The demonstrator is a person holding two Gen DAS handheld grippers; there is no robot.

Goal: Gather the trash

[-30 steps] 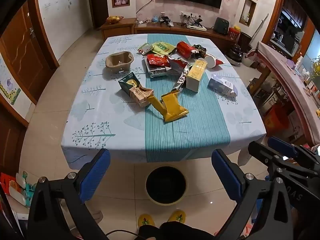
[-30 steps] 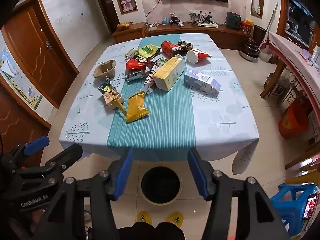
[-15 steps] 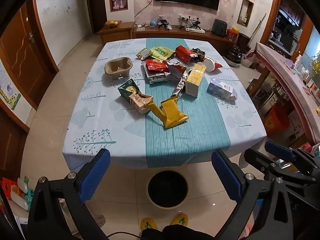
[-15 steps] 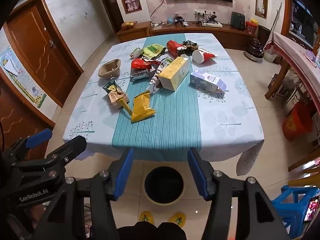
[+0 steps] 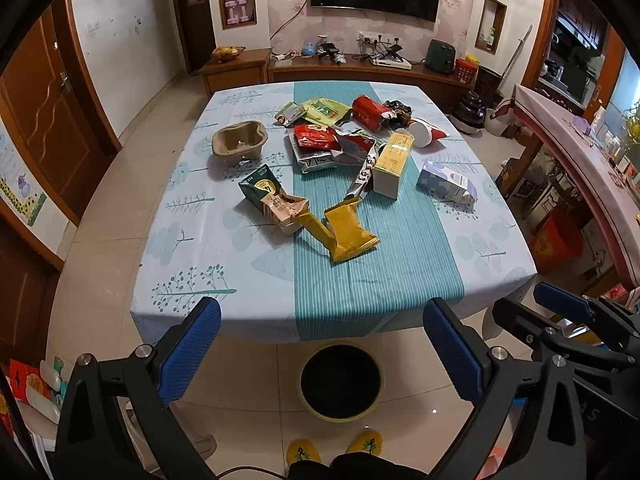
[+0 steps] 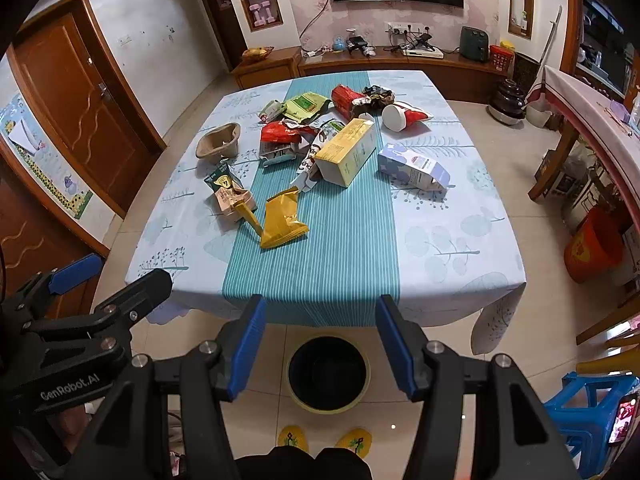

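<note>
Trash lies scattered on the table [image 5: 192, 280]: a yellow snack bag [image 5: 349, 232], a crumpled green and tan carton [image 5: 272, 198], a yellow box [image 5: 393, 164], a blue-white milk carton [image 5: 446, 186], a paper pulp bowl [image 5: 239, 145], red wrappers [image 5: 316, 138] and a red-white cup [image 5: 426, 133]. A round black bin [image 5: 340, 380] stands on the floor before the table's near edge. My left gripper [image 5: 320, 344] is open and empty, held short of the table above the bin. My right gripper [image 6: 320, 344] is also open and empty, over the bin [image 6: 328, 372].
A wooden door [image 6: 80, 92] is at the left. A TV cabinet [image 5: 360, 68] stands behind the table. An orange bucket [image 6: 592, 248] and a blue stool [image 6: 592, 412] are at the right. Yellow slippers [image 5: 332, 448] show at the bottom.
Both grippers have risen and tilted a little, so the table and bin sit lower in view. Nothing on the table has moved.
</note>
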